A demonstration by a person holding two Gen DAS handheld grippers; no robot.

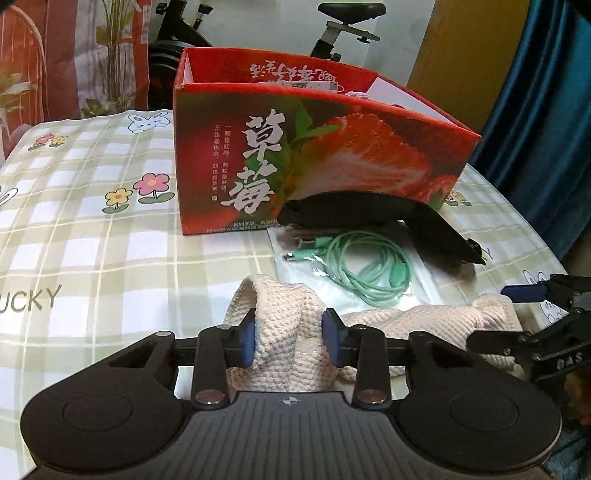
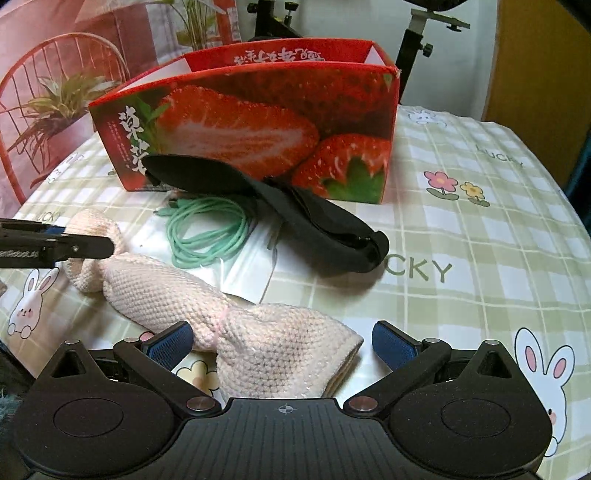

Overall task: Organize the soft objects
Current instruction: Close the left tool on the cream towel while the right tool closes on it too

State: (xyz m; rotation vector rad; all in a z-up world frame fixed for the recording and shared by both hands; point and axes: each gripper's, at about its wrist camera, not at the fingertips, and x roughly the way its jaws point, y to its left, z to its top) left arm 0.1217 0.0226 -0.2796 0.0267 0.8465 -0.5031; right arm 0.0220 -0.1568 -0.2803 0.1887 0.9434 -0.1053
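Observation:
A pale pink knitted piece (image 1: 291, 332) lies across the table front; it also shows in the right wrist view (image 2: 266, 343). My left gripper (image 1: 289, 339) is shut on its left end, the blue pads pinching the bunched knit. My right gripper (image 2: 282, 341) is open, its jaws wide on either side of the other end, not pinching it. A black soft eye mask (image 1: 373, 216) leans against the red strawberry box (image 1: 317, 155); the mask (image 2: 325, 225) and the box (image 2: 258, 125) show in the right wrist view too.
A coiled mint-green cable (image 1: 365, 266) lies on a clear plastic bag (image 1: 424, 280) between the knit and the box. The table wears a checked cloth (image 1: 92, 229) with flowers and rabbits. An exercise bike (image 1: 332, 33) and a blue curtain (image 1: 546, 122) stand behind.

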